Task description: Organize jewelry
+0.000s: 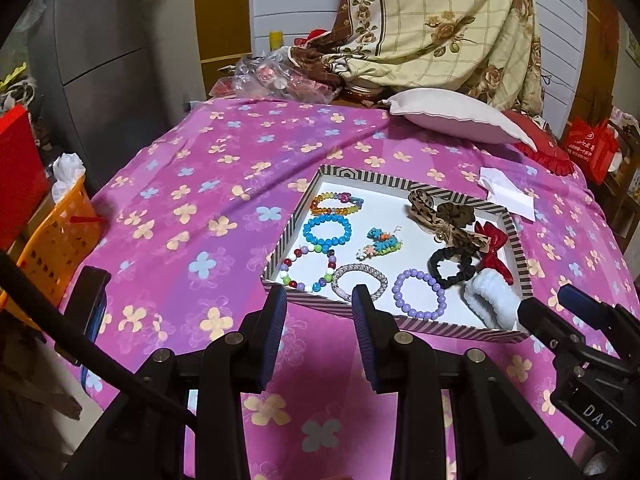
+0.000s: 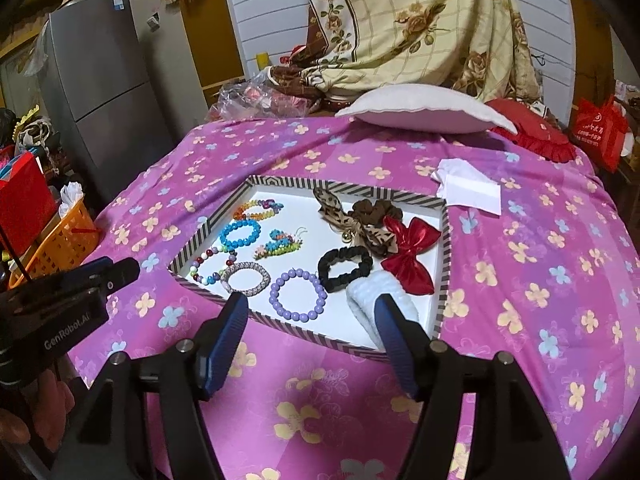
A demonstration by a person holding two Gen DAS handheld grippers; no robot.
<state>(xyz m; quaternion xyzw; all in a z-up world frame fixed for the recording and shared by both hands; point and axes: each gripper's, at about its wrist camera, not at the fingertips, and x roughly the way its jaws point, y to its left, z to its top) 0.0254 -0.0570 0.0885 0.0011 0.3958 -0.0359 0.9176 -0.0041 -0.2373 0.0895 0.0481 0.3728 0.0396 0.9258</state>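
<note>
A striped-rim tray (image 1: 400, 325) (image 2: 445, 272) with a white floor lies on the pink flowered cloth. Inside are bead bracelets on the left: blue (image 1: 327, 230) (image 2: 240, 233), purple (image 1: 419, 294) (image 2: 298, 295), silver (image 1: 359, 281) (image 2: 245, 278), and a multicoloured one (image 1: 307, 268). Hair pieces lie on the right: a black scrunchie (image 1: 452, 266) (image 2: 345, 269), a red bow (image 1: 494, 252) (image 2: 408, 254) and a white fluffy band (image 1: 490, 300) (image 2: 366, 294). My left gripper (image 1: 320, 294) hangs open above the tray's near edge. My right gripper (image 2: 312, 306) is open and empty over the near right corner.
A white pillow (image 2: 424, 110) and a red cushion (image 2: 536, 132) lie at the far edge. A folded white paper (image 2: 470, 188) sits beyond the tray. An orange basket (image 1: 60, 240) and a grey fridge (image 2: 100, 80) stand to the left.
</note>
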